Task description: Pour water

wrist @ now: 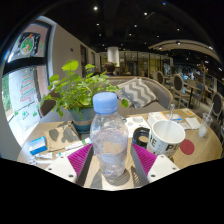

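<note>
Gripping clear water bottle [109, 138] between both pink pads [80, 158], white cap on, just left of white cup [166, 135]. Could slip on smooth plastic, or splash table [199, 153] if tipped fast.

Setting read as a café or lounge-style public interior. Round pale table [205, 150] in the foreground carried a potted green plant [78, 92], a white cup [165, 136], and printed cards [60, 135]. Beyond it sat a cushioned seat with a chevron-patterned pillow [138, 93]. Further tables and chairs [190, 88] filled the room behind. Dark ceiling held recessed spotlights [95, 9]. Posters [22, 88] hung on the wall beside the plant.
</note>
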{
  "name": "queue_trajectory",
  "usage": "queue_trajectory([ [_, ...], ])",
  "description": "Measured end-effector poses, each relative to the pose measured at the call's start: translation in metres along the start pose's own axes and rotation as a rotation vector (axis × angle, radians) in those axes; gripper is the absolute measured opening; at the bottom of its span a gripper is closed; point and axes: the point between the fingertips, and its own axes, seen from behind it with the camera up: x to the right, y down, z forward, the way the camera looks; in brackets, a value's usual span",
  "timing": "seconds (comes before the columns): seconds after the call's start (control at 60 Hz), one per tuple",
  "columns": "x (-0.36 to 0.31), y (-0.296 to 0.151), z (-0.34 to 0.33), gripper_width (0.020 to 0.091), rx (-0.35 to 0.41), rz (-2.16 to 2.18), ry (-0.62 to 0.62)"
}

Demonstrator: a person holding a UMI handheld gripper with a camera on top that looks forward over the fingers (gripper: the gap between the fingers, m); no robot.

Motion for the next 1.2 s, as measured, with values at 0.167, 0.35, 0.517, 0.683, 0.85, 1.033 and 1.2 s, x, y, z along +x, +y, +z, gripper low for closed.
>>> queue_trajectory([
  [0.167, -0.003, -0.005, 0.01, 0.0494, 0.035, -0.041, -0.008],
  [0.35, -0.007, -0.005, 0.006, 0.0346, 0.049, -0.053, -0.035],
  [0.517, -0.009, -0.013, -0.003, 0.0316, 0.049, -0.041, -0.054],
  [0.683, -0.02, -0.054, -0.028, 0.0314, 0.07, 0.177, -0.168],
  [0.85, -0.027, -0.099, -0.043, 0.031, 0.029, 0.734, -0.382],
  [1.033, -0.026, -0.126, -0.047, 0.0308, -0.024, 1.255, -0.576],
  [1.2, -0.016, -0.128, -0.041, 0.0312, -0.069, 1.602, -0.662],
])
